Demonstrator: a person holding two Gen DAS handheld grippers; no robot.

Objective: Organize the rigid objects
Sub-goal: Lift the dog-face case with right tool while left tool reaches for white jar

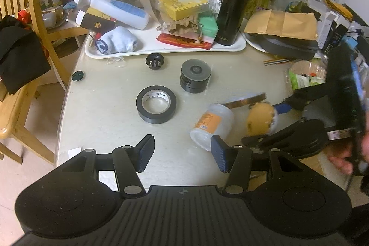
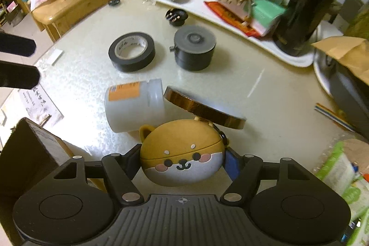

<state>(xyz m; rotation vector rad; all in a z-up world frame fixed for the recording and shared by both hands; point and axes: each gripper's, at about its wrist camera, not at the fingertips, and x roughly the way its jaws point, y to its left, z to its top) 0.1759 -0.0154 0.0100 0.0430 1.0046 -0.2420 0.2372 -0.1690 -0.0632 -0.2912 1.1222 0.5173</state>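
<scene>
My right gripper (image 2: 182, 161) pinches the dog case (image 2: 182, 153), a round yellow-and-white case with a dog face, one pad on each side; the jaws have just been closing onto it. It sits near the table's (image 2: 230, 84) near edge, and I cannot tell whether it rests on the top or is lifted. Just behind it a flat copper-rimmed tape reel (image 2: 203, 108) tilts, one edge up by the neck of the white bottle (image 2: 133, 103), which lies on its side with an orange label. My left gripper (image 1: 182, 151) hovers over the near edge with jaws spread, nothing between them; its right fingertip (image 1: 219, 151) overlaps the bottle's base in view, contact unclear. Mid-table: black tape roll (image 1: 156, 104) lying flat, dark round tin (image 1: 195, 78) upright just beyond it, small black plug (image 1: 154, 60) close to the tray's (image 1: 161, 51) front rim, dark disc (image 1: 78, 75) by the left edge. The white tray runs along the far side, holding a black flask (image 1: 235, 1) upright at its right end, yellow box (image 1: 180, 2), green box (image 1: 208, 25), rolled socks (image 1: 117, 39) at its left end. Wooden chair (image 1: 30, 4) off the left edge with black cloth on the seat.
</scene>
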